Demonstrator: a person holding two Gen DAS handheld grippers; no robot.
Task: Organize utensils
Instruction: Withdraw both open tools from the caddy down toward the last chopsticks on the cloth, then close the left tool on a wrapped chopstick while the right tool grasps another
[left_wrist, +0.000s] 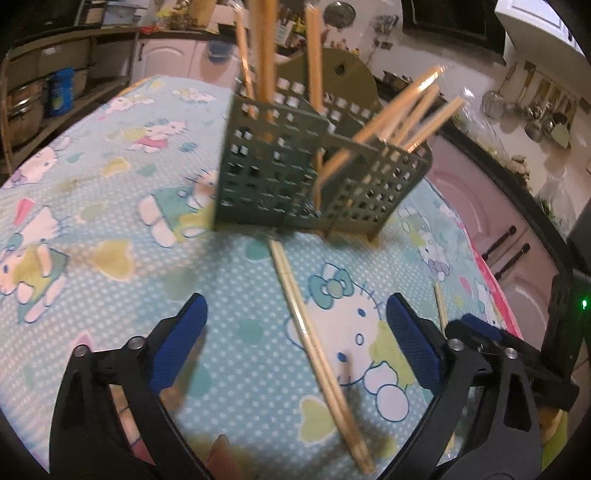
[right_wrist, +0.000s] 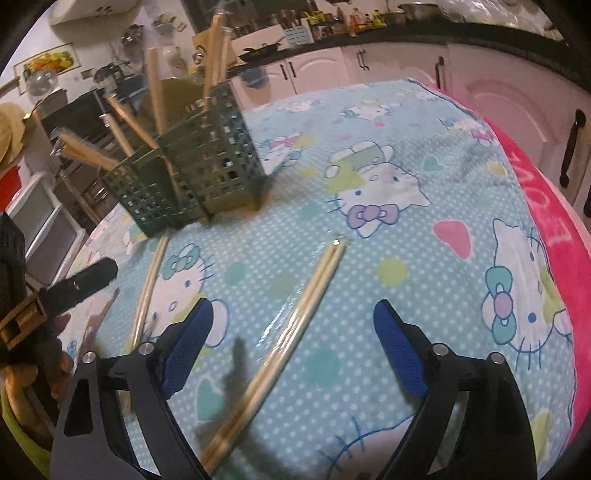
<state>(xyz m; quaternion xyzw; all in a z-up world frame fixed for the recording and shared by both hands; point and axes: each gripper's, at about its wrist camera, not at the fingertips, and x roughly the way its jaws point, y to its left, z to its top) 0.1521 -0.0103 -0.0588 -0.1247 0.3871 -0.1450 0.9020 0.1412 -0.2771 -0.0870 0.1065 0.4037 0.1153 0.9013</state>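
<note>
A green perforated utensil holder (left_wrist: 295, 173) stands on the table and holds several wooden chopsticks (left_wrist: 399, 118). It also shows in the right wrist view (right_wrist: 199, 166). One wrapped pair of chopsticks (left_wrist: 317, 347) lies flat on the cloth between the fingers of my open left gripper (left_wrist: 295, 332). Another wrapped pair (right_wrist: 288, 332) lies between the fingers of my open right gripper (right_wrist: 295, 332). Both grippers hover above their pair and hold nothing. The left gripper (right_wrist: 85, 280) shows at the left of the right wrist view, beside the first pair (right_wrist: 147, 291).
The table wears a blue Hello Kitty cloth (left_wrist: 110, 206) with a pink edge (right_wrist: 546, 206) on the right. Kitchen cabinets (right_wrist: 406, 66) and a cluttered counter stand behind. Hanging ladles (left_wrist: 532, 107) are on the far wall.
</note>
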